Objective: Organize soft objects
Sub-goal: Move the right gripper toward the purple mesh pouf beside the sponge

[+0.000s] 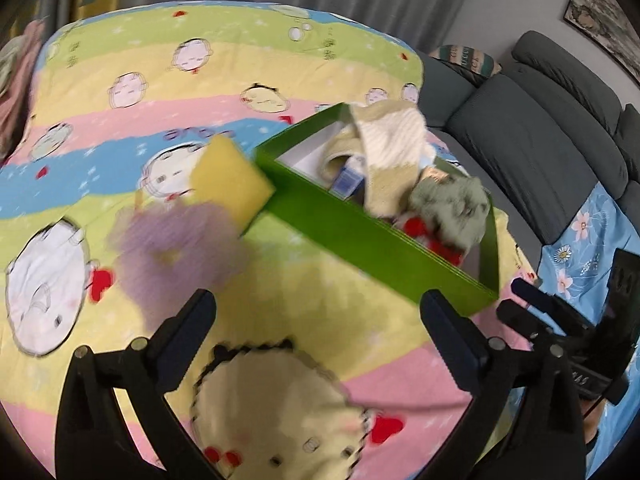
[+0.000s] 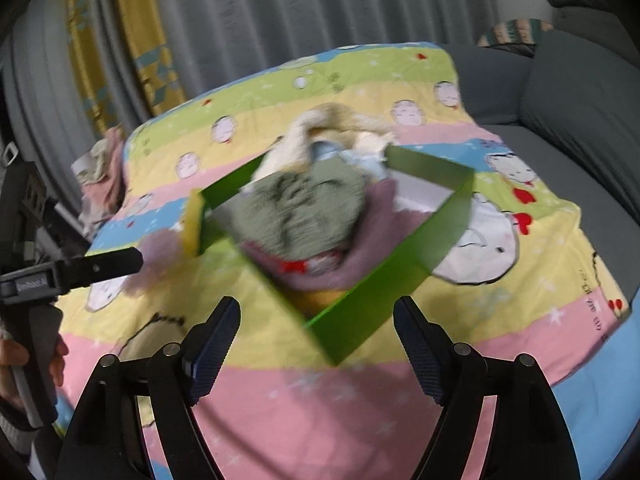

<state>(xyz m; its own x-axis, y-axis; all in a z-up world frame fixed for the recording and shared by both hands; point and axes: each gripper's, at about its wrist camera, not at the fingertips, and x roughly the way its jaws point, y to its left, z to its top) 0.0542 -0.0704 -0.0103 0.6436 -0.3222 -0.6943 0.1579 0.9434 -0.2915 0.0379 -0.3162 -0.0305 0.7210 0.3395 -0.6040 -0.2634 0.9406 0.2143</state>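
Note:
A green box (image 1: 360,236) sits on a cartoon-print quilt (image 1: 120,128), filled with soft things: a cream and green towel (image 1: 388,136) and a grey-green cloth (image 1: 452,204). A yellow sponge (image 1: 228,184) leans on the box's left end. A purple cloth (image 1: 172,244) lies beside it. My left gripper (image 1: 316,320) is open and empty, short of the purple cloth. In the right wrist view the box (image 2: 400,280) holds the grey-green cloth (image 2: 296,208) over a mauve cloth (image 2: 360,256); the sponge (image 2: 194,220) and purple cloth (image 2: 156,256) lie left. My right gripper (image 2: 316,332) is open and empty before the box's corner.
A grey sofa (image 1: 540,136) runs along the right with a patterned cushion (image 1: 464,60). Curtains (image 2: 240,20) hang behind. A pile of pink and grey cloth (image 2: 102,172) lies at the quilt's far left edge. The left gripper (image 2: 72,272) shows at the right view's left.

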